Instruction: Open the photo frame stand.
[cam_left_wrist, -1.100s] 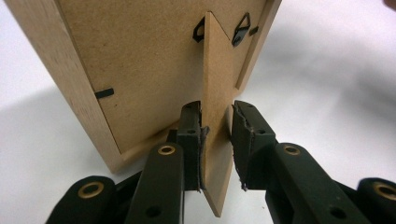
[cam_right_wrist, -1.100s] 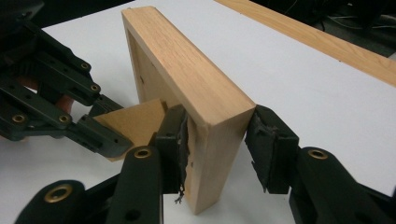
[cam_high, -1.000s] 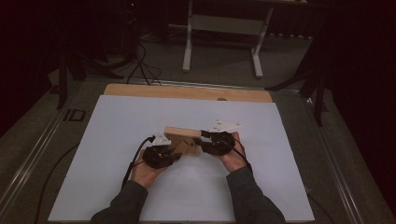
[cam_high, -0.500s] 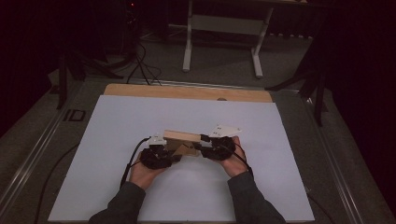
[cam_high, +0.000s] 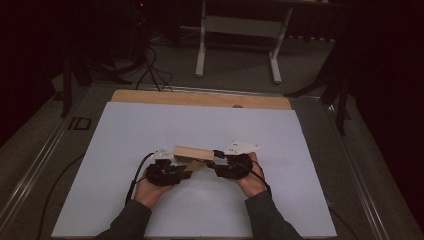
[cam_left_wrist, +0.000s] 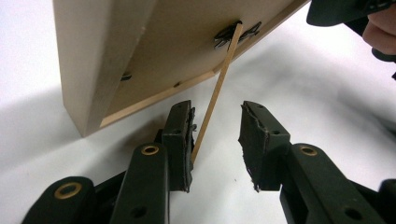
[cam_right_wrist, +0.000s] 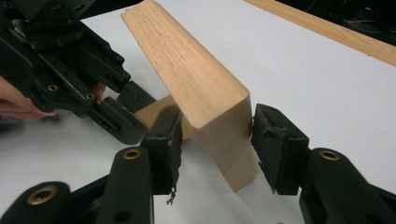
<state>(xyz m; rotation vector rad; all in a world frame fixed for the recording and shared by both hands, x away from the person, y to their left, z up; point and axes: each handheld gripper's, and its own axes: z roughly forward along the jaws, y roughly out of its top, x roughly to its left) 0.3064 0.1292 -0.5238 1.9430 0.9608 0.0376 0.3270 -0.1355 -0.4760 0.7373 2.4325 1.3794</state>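
Two grippers flank pale wooden frame (cam_high: 192, 152) at sheet centre, long axis 9-to-3 o'clock, tilted on edge, recessed back facing person. Left gripper (cam_left_wrist: 215, 135) jaws spread around thin prop strip (cam_left_wrist: 215, 88). Right gripper (cam_right_wrist: 215, 135) jaws straddle frame's end, gaps visible.

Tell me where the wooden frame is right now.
In the high view the wooden frame sits near the middle of the white sheet, tilted up off it, between the left gripper and the right gripper, whose jaws flank its right end.
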